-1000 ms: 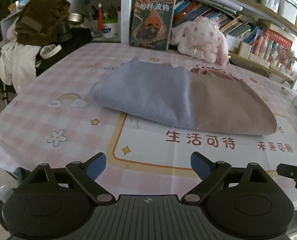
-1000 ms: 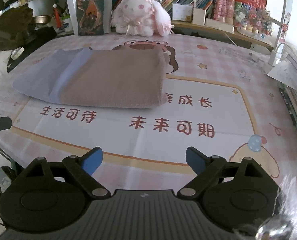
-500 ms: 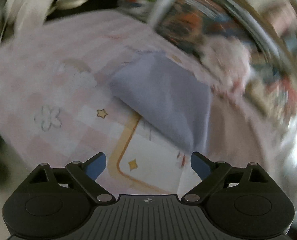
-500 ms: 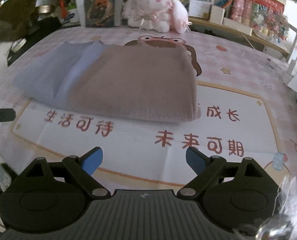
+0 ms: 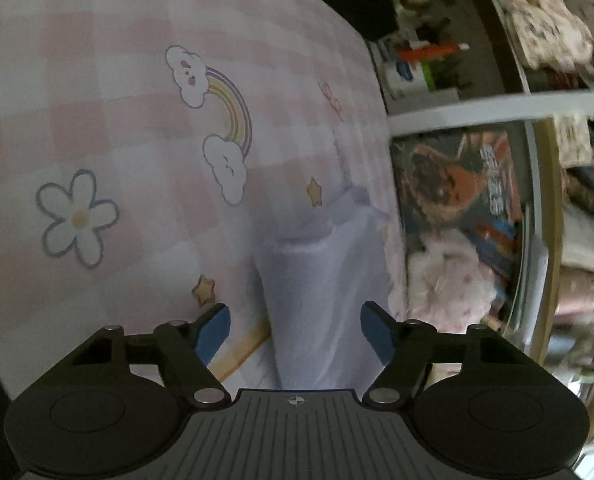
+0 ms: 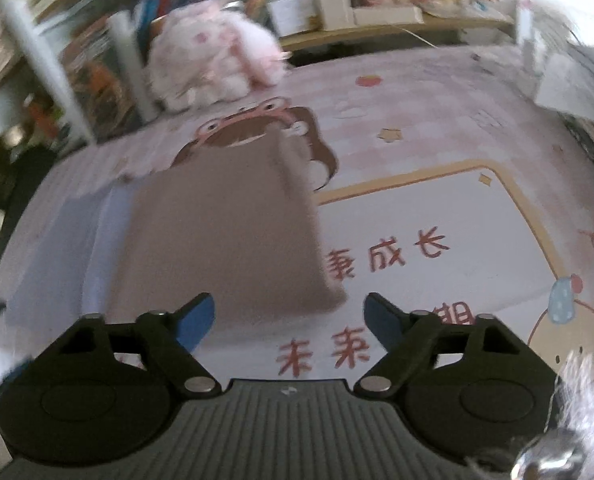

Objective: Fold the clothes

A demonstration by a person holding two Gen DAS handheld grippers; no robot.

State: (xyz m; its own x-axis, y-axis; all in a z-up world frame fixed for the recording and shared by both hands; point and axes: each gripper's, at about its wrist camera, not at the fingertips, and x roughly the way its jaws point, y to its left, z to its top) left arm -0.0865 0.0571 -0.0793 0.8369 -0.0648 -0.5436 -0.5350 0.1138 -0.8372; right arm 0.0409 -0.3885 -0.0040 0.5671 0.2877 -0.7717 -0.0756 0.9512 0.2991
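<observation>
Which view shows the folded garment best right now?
The right wrist view: the garment lies nearly whole, brown half and lilac half both visible, though blurred. The left wrist view shows only its lilac end, close up between the open fingers.

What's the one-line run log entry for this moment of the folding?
left claw: open, lined up on lilac end of folded garment | right claw: open, over brown end | nothing gripped | tablecloth under garment

Left wrist view rolled sideways, close over folded cloth (image 5: 321, 300) (blurred), right wrist view level, seemingly near, both sharing it
</observation>
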